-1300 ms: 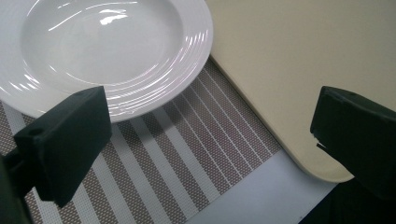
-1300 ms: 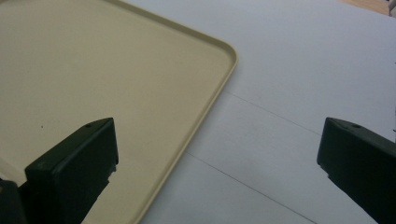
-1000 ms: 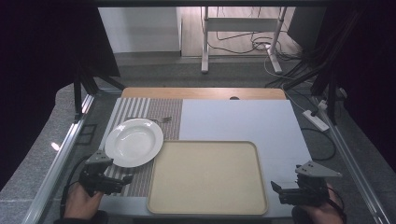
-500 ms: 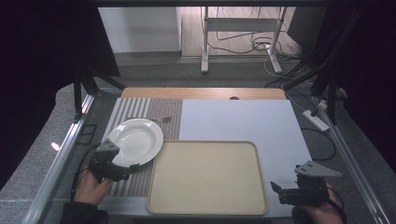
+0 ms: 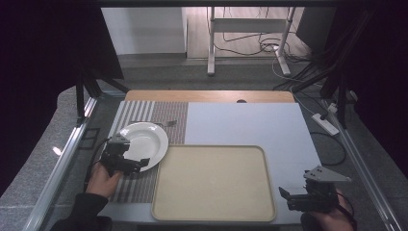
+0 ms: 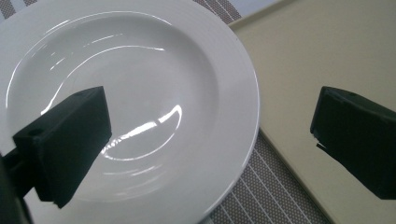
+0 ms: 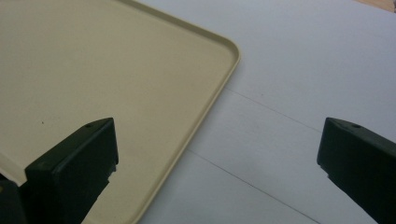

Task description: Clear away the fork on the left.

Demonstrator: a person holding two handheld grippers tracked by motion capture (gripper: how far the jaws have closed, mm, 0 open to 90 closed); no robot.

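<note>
Plate (image 5: 143, 142): white, on the striped mat (image 5: 139, 185), just left of the tray (image 5: 214, 211); a fork (image 5: 161, 123) lies just behind it.
Left gripper (image 5: 131, 164): jaws wide apart at the plate's near rim, one jaw over the plate, the other over the tray edge; grips nothing.
Right gripper (image 5: 288, 197): jaws apart, low at the tray's near right corner, holding nothing.
Tray: beige, bare.

glossy ceramic plate (image 6: 154, 93), matt plastic tray (image 5: 214, 183)
</note>
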